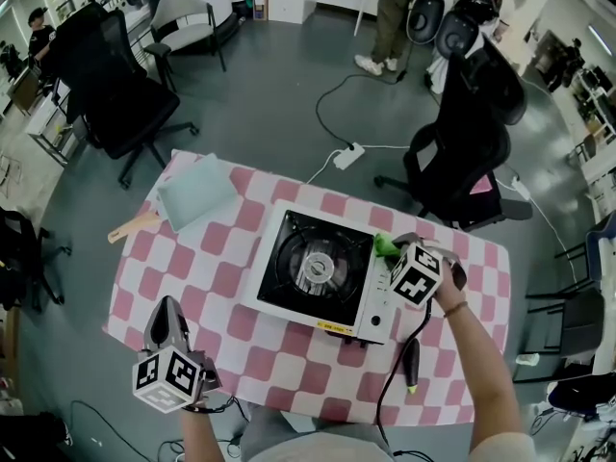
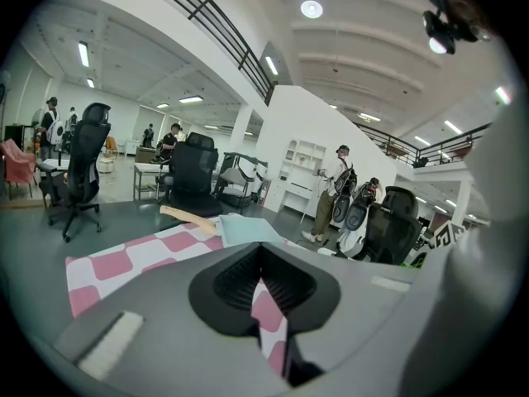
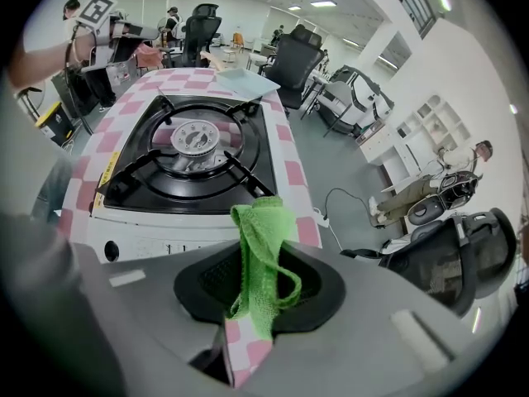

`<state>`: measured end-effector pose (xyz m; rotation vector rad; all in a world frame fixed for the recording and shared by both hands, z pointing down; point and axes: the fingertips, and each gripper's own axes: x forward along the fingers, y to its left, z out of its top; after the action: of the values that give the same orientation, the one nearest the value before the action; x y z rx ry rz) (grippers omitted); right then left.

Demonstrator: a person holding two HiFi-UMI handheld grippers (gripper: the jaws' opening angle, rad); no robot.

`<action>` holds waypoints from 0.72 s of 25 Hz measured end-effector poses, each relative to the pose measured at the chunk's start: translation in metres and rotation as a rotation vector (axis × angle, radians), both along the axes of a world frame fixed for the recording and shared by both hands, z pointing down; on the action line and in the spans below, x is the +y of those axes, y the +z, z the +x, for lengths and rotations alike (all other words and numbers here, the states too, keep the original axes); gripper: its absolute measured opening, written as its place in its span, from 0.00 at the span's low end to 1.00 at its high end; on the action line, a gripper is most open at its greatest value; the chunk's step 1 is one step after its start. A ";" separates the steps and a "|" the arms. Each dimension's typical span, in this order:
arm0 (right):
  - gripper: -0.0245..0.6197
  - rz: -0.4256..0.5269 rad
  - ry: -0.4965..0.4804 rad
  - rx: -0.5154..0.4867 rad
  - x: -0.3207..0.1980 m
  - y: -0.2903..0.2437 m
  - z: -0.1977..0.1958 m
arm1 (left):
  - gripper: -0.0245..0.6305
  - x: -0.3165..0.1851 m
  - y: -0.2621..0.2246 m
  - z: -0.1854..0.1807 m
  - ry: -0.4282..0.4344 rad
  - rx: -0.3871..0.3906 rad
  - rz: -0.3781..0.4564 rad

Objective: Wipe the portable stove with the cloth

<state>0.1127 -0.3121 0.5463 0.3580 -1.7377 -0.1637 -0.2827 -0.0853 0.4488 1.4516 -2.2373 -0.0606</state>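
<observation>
A white portable stove (image 1: pixel 320 273) with a black burner top sits on the pink-checked table (image 1: pixel 192 268). My right gripper (image 1: pixel 397 246) hovers at the stove's right edge, shut on a green cloth (image 1: pixel 386 245). In the right gripper view the green cloth (image 3: pixel 260 255) hangs pinched between the jaws of my right gripper (image 3: pixel 256 292), in front of the stove (image 3: pixel 186 160). My left gripper (image 1: pixel 166 323) is over the table's near left corner, apart from the stove, jaws shut on nothing. In the left gripper view my left gripper (image 2: pixel 261 292) shows only tablecloth ahead.
A pale blue folded cloth (image 1: pixel 197 191) and a wooden tool (image 1: pixel 133 226) lie at the table's far left. A lighter (image 1: pixel 411 362) lies near the front right edge. Black office chairs (image 1: pixel 462 152) and a power strip (image 1: pixel 348 155) stand on the floor beyond.
</observation>
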 end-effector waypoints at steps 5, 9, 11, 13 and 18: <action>0.17 0.006 -0.014 0.007 0.014 0.001 0.001 | 0.04 0.007 0.000 0.002 0.004 0.005 0.001; 0.17 0.011 -0.024 0.011 0.025 0.002 0.001 | 0.04 0.014 0.003 0.003 0.005 0.009 -0.003; 0.17 0.011 -0.026 0.013 0.030 0.002 0.000 | 0.04 0.018 0.004 0.003 0.005 0.015 -0.003; 0.17 0.007 -0.027 0.014 0.035 0.002 0.000 | 0.04 0.020 0.005 0.004 0.007 0.020 -0.001; 0.17 -0.001 -0.034 0.018 0.050 0.002 0.001 | 0.04 0.028 0.005 0.004 0.014 0.026 -0.004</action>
<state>0.1133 -0.2623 0.5482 0.3253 -1.7271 -0.1905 -0.2783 -0.0568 0.4541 1.4562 -2.2048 -0.0703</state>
